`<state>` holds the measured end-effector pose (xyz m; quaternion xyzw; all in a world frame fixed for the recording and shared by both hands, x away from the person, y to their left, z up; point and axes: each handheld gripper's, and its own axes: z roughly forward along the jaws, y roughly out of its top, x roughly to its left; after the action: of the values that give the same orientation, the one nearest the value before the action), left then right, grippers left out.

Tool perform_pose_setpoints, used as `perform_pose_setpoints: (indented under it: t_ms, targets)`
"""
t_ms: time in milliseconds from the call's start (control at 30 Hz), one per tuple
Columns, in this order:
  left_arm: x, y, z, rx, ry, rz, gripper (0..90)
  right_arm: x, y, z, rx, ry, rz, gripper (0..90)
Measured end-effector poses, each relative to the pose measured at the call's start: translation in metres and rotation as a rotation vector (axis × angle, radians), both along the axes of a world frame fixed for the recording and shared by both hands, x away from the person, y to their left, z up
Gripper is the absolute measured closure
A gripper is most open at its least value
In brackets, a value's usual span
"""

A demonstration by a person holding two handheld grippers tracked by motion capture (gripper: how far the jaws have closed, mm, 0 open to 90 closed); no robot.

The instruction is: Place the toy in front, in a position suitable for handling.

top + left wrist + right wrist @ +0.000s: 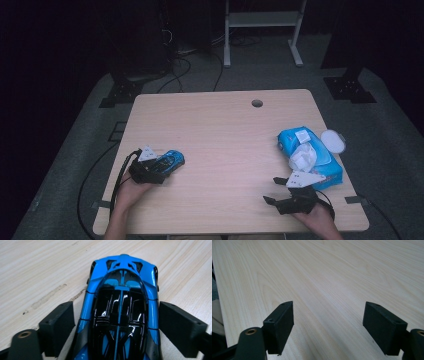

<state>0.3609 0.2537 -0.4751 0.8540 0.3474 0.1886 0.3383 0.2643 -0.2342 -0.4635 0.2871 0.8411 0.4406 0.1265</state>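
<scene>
The left tool [159, 169] sits low at the tabletop's [225, 140] near left, its jaws set wide on either side of a blue toy car [170, 160]. In the left gripper view the car [122, 315] lies lengthwise between the two black jaws, nose pointing away, wheels on the wood; a thin gap shows on each flank, so the pads flank it without pressing. A hand [131, 190] holds the tool from below. Across the tabletop, the right tool [280, 192] rests near the front edge, jaws spread wide with bare wood between them, as the right gripper view [328, 325] shows. Just beyond it, at the right edge, lies a blue pack of wipes [310, 155], a white tissue pulled up from its top, with a white lid [332, 140] beside it.
</scene>
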Motion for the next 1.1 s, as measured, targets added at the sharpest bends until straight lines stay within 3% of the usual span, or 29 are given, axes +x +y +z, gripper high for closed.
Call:
perform_pose_setpoints:
  t_ms: [67, 333, 433, 1100]
  targets:
    - [-0.0003, -0.0004, 0.0005, 0.004, -0.003, -0.001, 20.0, -0.0002, 0.0002, 0.0000, 0.000, 0.001, 0.001, 24.0]
    - [-0.0014, -0.0010, 0.0020, 0.012, -0.010, -0.017, 22.8, -0.0009, 0.0012, 0.0003, -0.002, -0.001, 0.006, 24.1]
    - [-0.0022, 0.0016, 0.0040, -0.010, 0.001, -0.024, 26.2, -0.0010, 0.0011, 0.0004, -0.002, -0.002, 0.006, 24.1]
    - [-0.0035, 0.0031, 0.0053, -0.033, 0.007, -0.017, 27.1, -0.0016, 0.0002, 0.0017, 0.004, -0.011, 0.006, 24.4]
